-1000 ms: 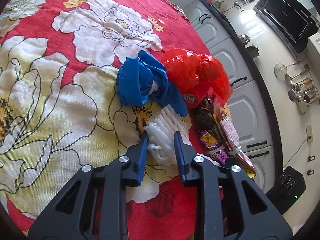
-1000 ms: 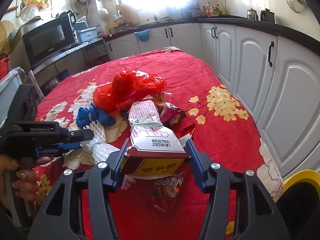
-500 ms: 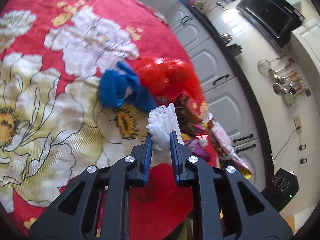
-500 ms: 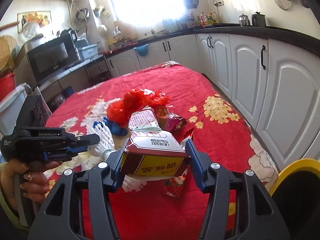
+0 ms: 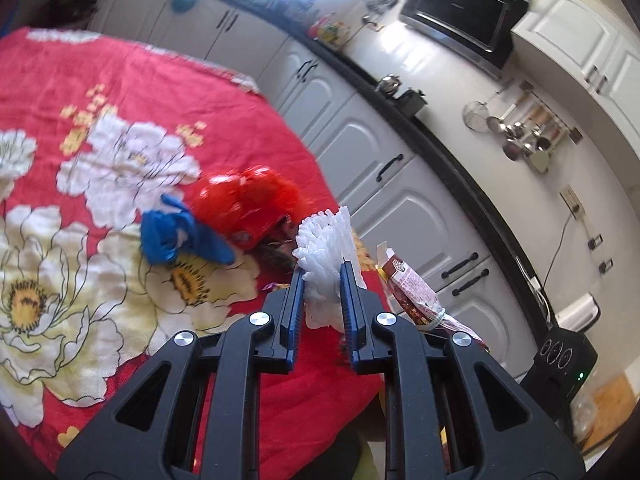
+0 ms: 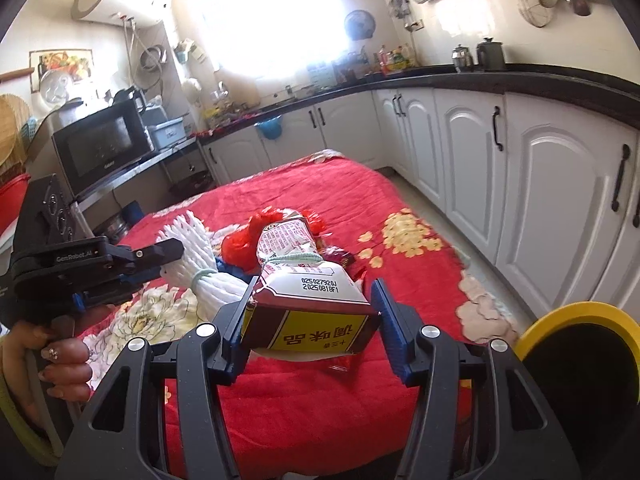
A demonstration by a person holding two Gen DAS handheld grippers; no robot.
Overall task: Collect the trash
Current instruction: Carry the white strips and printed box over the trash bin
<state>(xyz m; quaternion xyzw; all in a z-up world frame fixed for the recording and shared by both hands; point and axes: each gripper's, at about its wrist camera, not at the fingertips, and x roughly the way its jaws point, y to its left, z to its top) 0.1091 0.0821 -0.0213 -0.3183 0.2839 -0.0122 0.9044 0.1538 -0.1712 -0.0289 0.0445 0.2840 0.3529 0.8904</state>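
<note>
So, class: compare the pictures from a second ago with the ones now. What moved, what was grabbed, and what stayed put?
The left tool closed on the white foam net and lifted it off the red tablecloth. The right tool kept its hold on the seasoning packet and rose a little. The blue bag and red bag stayed on the table.

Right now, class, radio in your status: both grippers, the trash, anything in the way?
Left gripper shut on white foam net, lifted. Right gripper shut on seasoning packet. Red bag, blue bag on table. Yellow-rimmed bin at right, path open.
</note>
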